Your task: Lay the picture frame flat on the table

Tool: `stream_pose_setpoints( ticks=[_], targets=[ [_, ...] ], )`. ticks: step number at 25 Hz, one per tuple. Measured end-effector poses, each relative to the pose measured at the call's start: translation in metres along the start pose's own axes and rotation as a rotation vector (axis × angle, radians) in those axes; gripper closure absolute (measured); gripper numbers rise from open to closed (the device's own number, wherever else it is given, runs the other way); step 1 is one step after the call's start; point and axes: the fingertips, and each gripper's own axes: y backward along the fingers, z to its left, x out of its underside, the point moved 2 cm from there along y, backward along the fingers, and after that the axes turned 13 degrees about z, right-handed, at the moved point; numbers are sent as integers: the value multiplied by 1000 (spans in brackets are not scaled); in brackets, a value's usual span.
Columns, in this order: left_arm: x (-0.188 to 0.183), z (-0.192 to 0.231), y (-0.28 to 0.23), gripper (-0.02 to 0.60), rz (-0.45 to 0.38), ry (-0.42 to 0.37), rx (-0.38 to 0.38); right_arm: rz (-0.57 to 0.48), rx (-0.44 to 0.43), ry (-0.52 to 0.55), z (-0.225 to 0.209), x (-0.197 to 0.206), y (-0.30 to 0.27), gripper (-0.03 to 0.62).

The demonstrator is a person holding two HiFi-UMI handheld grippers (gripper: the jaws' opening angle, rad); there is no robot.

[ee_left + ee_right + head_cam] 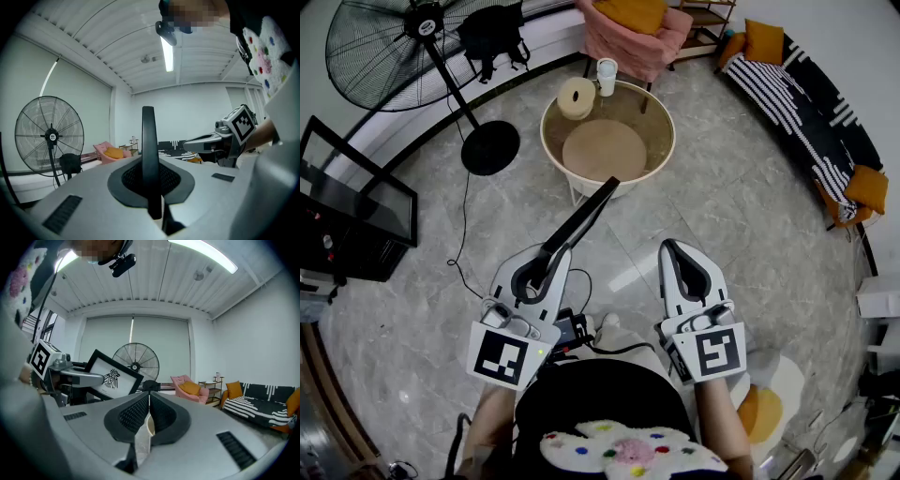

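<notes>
Left gripper (542,265): jaws pinched on the lower edge of the black rectangular picture frame (581,220), gripper nearly level.
Right gripper (673,249): jaws pressed together with nothing between them, beside the left gripper and apart from it.
Picture frame: in the air, leaning away from the person and not on the table; in the head view its far end overlaps the table's near rim. The right gripper view shows its white face with a black bird print.
Grey marble-tile floor (722,206): under everything.
Black-and-white striped sofa (806,103): at the right, with orange cushions.
Black pedestal fan (394,47): far left, well apart from the table.
Round glass-topped table with a cream rim (667,141): ahead of both grippers.
Pink armchair (633,42): just behind the table.
Cream ring-shaped roll (576,97): on the table's far side.
White cup (607,77): just beside the roll.
</notes>
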Motion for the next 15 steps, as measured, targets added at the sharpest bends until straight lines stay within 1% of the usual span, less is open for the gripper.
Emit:
stream_pose_setpoints(
  ticks=[11,15],
  targets=[
    [1,0,3,557,-8,-11,10,-3,10,2,5,-2,1,559],
    [-1,1,4,557,-13,-15,21,-19,40,-42,2,-5,4,559]
  ],
)
